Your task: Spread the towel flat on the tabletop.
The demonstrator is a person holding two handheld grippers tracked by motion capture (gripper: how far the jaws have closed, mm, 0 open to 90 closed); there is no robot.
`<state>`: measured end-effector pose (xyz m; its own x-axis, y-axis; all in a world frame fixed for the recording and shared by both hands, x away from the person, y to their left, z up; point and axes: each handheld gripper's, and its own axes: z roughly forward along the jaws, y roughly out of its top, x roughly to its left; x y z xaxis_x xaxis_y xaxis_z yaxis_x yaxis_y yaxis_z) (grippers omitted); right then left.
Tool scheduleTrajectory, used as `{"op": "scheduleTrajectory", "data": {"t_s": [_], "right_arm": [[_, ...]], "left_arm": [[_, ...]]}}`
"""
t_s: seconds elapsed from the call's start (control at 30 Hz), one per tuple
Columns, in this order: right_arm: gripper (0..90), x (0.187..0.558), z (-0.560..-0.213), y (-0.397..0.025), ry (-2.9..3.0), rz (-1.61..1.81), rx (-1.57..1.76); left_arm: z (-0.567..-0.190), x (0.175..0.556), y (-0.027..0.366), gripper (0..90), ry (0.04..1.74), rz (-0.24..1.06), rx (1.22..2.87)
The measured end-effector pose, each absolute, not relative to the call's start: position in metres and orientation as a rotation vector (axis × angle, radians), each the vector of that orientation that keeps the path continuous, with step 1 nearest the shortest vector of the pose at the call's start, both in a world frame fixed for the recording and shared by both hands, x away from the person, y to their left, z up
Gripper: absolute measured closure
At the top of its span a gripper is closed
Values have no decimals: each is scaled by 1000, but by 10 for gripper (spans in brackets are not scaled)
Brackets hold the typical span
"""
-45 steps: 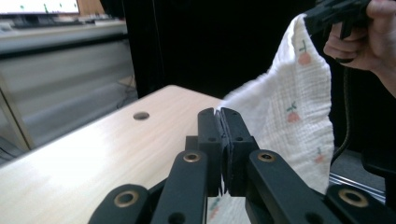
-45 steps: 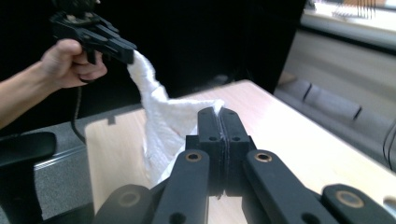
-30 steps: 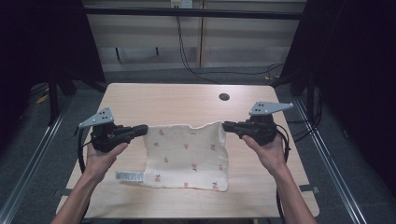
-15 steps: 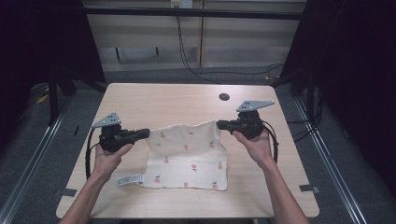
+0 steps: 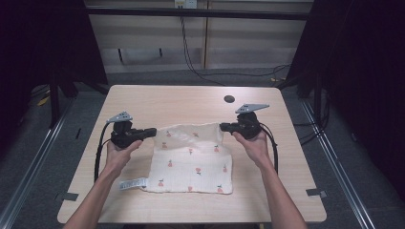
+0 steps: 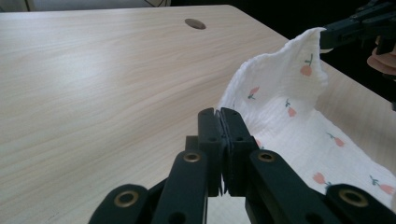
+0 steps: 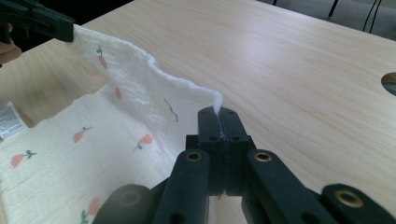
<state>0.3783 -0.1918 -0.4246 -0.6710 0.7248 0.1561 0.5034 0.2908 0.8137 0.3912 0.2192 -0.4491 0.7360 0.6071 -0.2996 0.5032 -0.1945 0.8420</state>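
Both grippers moved inward since prior frame. Left gripper [image 5: 152, 131] and right gripper [image 5: 223, 127] each clamped on a far corner of cloth [image 5: 193, 162] (fruit print), far edge lifted, rest flat on table [image 5: 191, 102].

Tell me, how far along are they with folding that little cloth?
Done: each gripper has pinched a far corner of the printed cloth; the left gripper and right gripper have their jaws shut on it. In hand: the far edge is lifted off the table, sagging between them. Left: probably bringing that edge over to the near edge, beside the label, which lies flat.
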Motion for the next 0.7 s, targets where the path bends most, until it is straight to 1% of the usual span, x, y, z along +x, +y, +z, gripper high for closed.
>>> {"op": "scheduleTrajectory", "data": {"t_s": [0.13,0.23,0.47,0.6,0.7], "right_arm": [[894,387,-433,-190,2321,1284,1153],[894,392,-437,-191,2327,1255,1171],[894,404,-444,-194,2315,1240,1215],[891,410,-457,-195,2320,1188,1259],[882,412,-458,-195,2316,1155,1259]], "left_arm": [[-459,398,218,879,866,94,1875],[-464,401,216,880,884,84,1861],[-471,407,210,880,893,93,1875],[-479,413,211,879,917,81,1865],[-481,415,212,876,921,82,1871]]}}
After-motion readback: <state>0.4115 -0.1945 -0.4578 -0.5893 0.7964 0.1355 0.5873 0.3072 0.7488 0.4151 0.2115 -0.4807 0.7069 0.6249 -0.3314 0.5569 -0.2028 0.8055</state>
